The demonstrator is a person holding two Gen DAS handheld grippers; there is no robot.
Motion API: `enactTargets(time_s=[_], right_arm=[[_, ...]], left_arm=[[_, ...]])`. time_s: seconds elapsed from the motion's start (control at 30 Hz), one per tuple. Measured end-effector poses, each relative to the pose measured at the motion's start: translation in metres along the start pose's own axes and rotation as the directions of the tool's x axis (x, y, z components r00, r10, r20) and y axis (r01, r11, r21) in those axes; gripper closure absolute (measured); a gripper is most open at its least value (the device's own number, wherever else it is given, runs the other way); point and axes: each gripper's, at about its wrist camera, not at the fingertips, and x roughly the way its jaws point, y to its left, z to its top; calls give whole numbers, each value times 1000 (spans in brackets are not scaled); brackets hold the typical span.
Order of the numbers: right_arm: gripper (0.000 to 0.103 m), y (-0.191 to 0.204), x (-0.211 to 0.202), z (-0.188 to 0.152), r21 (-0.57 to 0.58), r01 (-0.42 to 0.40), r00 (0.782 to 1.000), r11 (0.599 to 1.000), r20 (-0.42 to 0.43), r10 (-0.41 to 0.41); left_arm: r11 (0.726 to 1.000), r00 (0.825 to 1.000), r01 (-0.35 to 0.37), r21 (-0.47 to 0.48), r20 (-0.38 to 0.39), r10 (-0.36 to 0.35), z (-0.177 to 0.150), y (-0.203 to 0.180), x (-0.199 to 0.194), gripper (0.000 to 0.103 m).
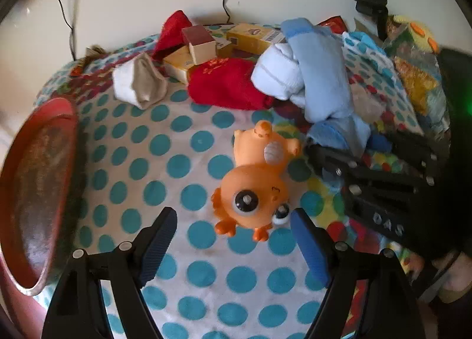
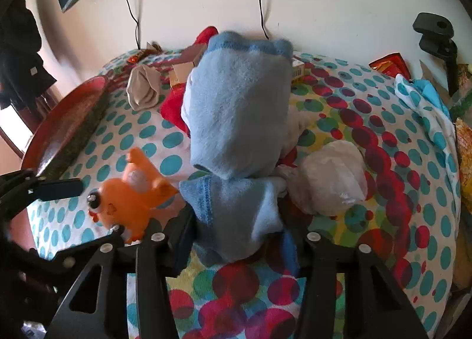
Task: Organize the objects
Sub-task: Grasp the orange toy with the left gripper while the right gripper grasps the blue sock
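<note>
Dotted cloth (image 1: 188, 144) hosts it: left gripper (image 1: 233, 235) gapes over the toy (image 1: 256, 188) to grab, right gripper (image 2: 239, 238) pinches the sock (image 2: 236, 120) clear.

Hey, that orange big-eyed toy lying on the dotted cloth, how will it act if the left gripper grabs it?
The orange toy looks like smooth moulded plastic or rubber, so probably light and somewhat slippery against the pads. Its rounded head may squirt or roll sideways under a squeeze. It lies on its back between the open left gripper fingers, on soft cloth, so it might rock.
</note>
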Motion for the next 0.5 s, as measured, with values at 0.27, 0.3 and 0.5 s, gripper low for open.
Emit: enactTargets(time_s=[0.27,0.3,0.5], right_arm=[[58,-15,-11,-12,66,-49,999,997,7,49],[58,-16,-11,-13,70,-57,998,996,9,57],[58,-17,-12,-13,70,-62,998,996,15,62]], left_arm=[[1000,1000,-17,4,-18,17,16,-5,22,21],[1000,1000,-23,-1,-16,23,18,-4,24,21],[998,1000,20,-54,-10,-20,23,4,31,22]])
